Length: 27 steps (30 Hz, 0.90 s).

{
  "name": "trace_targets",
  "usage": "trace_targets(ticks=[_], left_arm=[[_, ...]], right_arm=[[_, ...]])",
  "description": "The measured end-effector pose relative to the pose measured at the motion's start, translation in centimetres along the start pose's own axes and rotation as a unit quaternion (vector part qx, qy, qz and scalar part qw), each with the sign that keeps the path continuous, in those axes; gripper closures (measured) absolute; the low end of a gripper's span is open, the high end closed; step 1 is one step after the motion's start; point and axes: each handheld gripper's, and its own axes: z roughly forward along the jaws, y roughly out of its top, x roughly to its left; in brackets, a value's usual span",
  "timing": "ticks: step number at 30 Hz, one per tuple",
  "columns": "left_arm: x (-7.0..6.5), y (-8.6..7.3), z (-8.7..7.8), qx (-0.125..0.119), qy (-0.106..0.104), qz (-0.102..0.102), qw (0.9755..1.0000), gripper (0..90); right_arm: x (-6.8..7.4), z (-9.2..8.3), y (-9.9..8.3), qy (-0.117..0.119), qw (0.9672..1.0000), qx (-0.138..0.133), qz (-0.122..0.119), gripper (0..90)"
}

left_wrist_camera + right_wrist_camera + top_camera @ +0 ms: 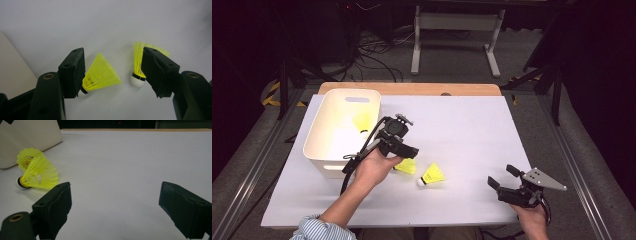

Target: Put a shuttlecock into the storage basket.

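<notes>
The left tongs (112,75) stand spread over two yellow shuttlecocks on the desk (472,130). The nearer shuttlecock (101,73) lies between the jaws beside one pad, long axis crosswise, cork toward that pad, skirt toward the gap. The right tongs (502,176), spread and empty, hang well apart

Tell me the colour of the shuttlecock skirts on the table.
Bright yellow skirts on both shuttlecocks, clearest in the left gripper view.

Shuttlecocks (431,175) (406,166): yellow mesh skirts, white caps with black band, lower centre. Bin (326,150), upper left: cream white. Tabletop (472,130): pale grey-white, wooden far edge. Sleeve (319,229), bottom left: blue-white striped.
</notes>
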Motion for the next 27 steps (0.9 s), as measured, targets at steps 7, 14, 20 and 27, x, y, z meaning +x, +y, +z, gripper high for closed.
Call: trace_targets(ticks=[7,14,20,27], left_arm=[[-0.1,-0.1,0.8,0.009,0.001,-0.001,1.0,37.6],[-0.2,-0.2,1.7,0.019,0.005,-0.004,0.9998,38.1],[-0.1,-0.3,2.3,0.026,0.007,-0.008,0.9996,38.6],[-0.1,-0.4,3.1,0.035,0.011,-0.011,0.9993,39.0]], right_arm=[[0.0,0.0,0.0,0.0,1.0,0.0,0.0,11.9],[0.0,0.0,0.0,0.0,1.0,0.0,0.0,12.0],[0.0,0.0,0.0,0.0,1.0,0.0,0.0,11.9],[0.0,0.0,0.0,0.0,1.0,0.0,0.0,11.9]])
